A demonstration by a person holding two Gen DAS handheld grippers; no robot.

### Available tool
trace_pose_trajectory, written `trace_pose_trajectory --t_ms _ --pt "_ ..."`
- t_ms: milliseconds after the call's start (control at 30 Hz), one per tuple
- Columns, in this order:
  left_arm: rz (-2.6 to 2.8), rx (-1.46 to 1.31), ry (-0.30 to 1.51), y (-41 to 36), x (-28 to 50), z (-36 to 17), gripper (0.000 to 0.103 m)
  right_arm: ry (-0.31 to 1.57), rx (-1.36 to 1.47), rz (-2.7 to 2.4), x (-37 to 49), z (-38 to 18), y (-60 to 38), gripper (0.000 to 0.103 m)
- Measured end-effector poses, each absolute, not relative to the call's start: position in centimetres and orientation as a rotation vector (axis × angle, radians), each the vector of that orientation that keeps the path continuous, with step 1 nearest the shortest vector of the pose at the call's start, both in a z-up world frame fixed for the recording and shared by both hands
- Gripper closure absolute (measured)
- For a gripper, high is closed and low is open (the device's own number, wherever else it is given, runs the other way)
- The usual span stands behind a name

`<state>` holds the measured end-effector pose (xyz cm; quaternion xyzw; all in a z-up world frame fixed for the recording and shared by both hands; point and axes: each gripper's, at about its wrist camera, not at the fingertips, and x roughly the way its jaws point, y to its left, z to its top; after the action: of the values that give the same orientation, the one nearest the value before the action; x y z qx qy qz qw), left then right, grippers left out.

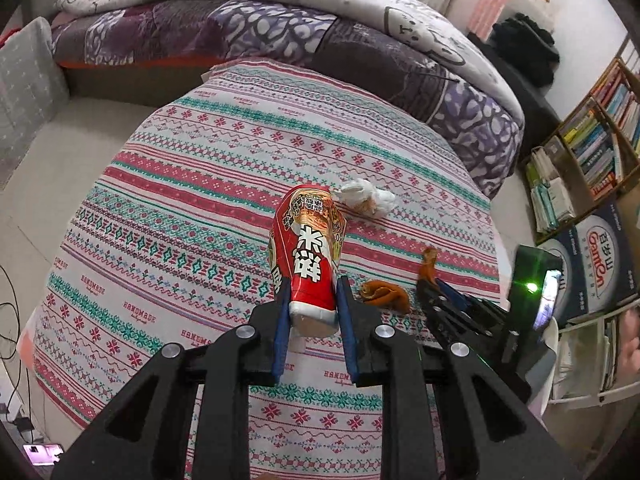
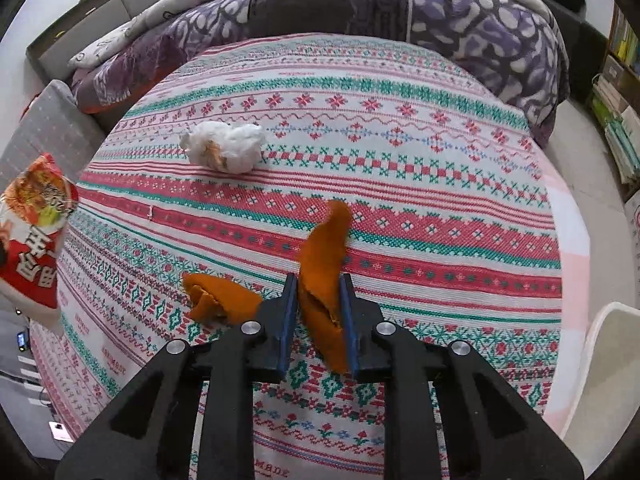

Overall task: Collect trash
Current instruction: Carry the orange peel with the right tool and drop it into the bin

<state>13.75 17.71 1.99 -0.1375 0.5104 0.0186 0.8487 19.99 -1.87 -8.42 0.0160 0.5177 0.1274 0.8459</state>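
My left gripper (image 1: pixel 313 300) is shut on a red instant-noodle cup (image 1: pixel 310 254), held by its narrow base above the patterned tablecloth (image 1: pixel 200 208); the cup (image 2: pixel 34 232) also shows at the left edge of the right wrist view. My right gripper (image 2: pixel 319 300) is shut on a long strip of orange peel (image 2: pixel 323 264) that sticks up between the blue pads. A second curled piece of orange peel (image 2: pixel 220 296) lies on the cloth just left of it, seen as orange peel (image 1: pixel 384 294) in the left view. A crumpled white tissue (image 2: pixel 224 148) lies farther back.
A bed with a purple quilt (image 1: pixel 240 28) stands behind the round table. A bookshelf (image 1: pixel 592 152) and boxes stand at the right. A white chair back (image 2: pixel 600 360) is at the table's right edge. Cables lie on the floor at the left.
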Motion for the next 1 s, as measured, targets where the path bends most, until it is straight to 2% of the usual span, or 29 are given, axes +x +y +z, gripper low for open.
trace_pose_trajectory --t_ms 433,1000 --pt "0.022 -0.329 1.005 17.5 13.2 3.2 0.080 0.968 0.133 0.312 17.0 -2.6 -2.6 0.084" --pt "-0.038 -0.215 0.997 12.1 12.7 2.5 0.080 0.987 0.228 0.226 15.3 -1.4 -8.7 0.084"
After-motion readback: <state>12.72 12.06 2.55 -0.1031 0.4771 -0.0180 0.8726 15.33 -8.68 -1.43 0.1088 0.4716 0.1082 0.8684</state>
